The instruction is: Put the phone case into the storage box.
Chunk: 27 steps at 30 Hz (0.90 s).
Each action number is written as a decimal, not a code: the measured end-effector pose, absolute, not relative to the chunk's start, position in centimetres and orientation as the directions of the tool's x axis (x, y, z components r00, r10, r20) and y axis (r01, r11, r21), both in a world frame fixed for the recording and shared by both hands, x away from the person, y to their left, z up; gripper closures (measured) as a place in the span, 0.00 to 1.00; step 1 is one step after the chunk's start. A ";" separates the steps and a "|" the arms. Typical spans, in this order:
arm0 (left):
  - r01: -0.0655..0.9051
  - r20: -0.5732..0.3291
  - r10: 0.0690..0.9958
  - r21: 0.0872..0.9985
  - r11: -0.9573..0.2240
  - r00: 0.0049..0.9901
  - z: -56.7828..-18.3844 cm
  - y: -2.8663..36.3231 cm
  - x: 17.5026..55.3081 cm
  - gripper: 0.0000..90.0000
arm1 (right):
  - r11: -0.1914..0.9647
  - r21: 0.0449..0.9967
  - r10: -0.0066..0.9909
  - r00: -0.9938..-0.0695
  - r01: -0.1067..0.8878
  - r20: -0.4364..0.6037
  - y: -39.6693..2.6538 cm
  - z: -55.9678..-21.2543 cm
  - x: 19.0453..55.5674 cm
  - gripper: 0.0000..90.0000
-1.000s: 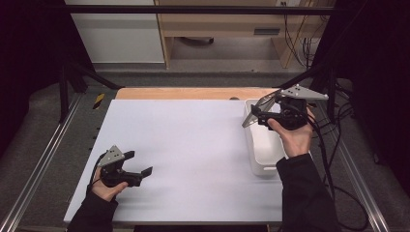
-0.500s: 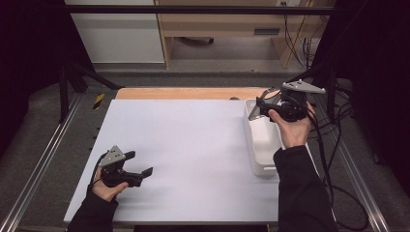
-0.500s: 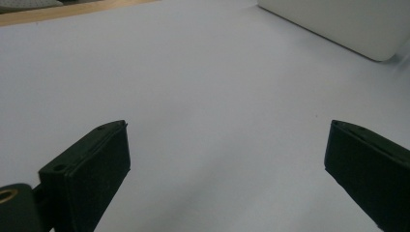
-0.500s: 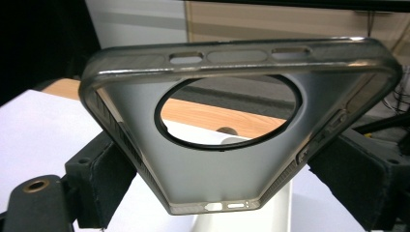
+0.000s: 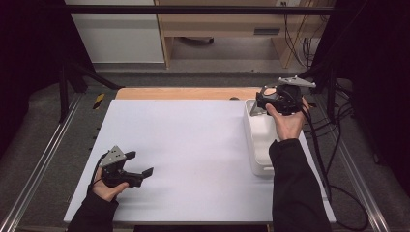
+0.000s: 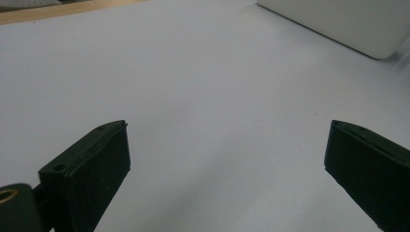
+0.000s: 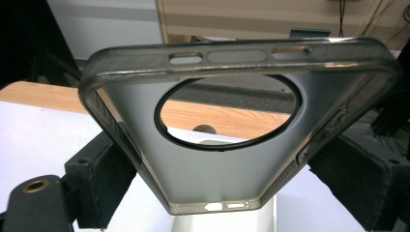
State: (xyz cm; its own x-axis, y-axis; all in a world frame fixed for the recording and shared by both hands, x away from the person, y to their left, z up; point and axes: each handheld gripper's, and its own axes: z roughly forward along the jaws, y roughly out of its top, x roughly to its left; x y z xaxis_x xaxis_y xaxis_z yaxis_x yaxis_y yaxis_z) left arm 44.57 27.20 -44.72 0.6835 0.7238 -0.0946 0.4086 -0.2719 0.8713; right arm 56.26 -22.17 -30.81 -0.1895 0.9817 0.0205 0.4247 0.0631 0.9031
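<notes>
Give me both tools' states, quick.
Left tool: open, holding nothing.
Right tool: shut on the phone case.

Black sleeves on both arms, black left gripper point(image 5: 145, 171) and right gripper point(image 5: 257, 104), each topped by a grey three-cornered plate, black cables trailing

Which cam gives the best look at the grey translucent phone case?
Right gripper view: the grey translucent phone case sits close up between the right tongs, with its round camera cutout and edge slots plain. In the high view it is a small pale sliver at those tongs, above the white rectangular tray.
</notes>
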 end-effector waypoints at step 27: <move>0.408 -0.086 0.717 0.865 -0.291 0.692 -45.0 27.0 44.7 0.02 | 0.041 0.843 0.997 -0.083 0.537 0.004 -21.5 -34.6 61.5 0.13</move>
State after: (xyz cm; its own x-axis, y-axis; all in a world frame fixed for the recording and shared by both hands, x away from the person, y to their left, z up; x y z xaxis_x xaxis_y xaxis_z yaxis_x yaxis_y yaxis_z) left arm 44.68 26.97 -44.97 0.6916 0.7172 -0.0855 0.4083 -0.2906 0.8654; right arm 61.48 -21.46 -34.59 -0.0832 0.9965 0.0044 0.5368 0.0411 0.8427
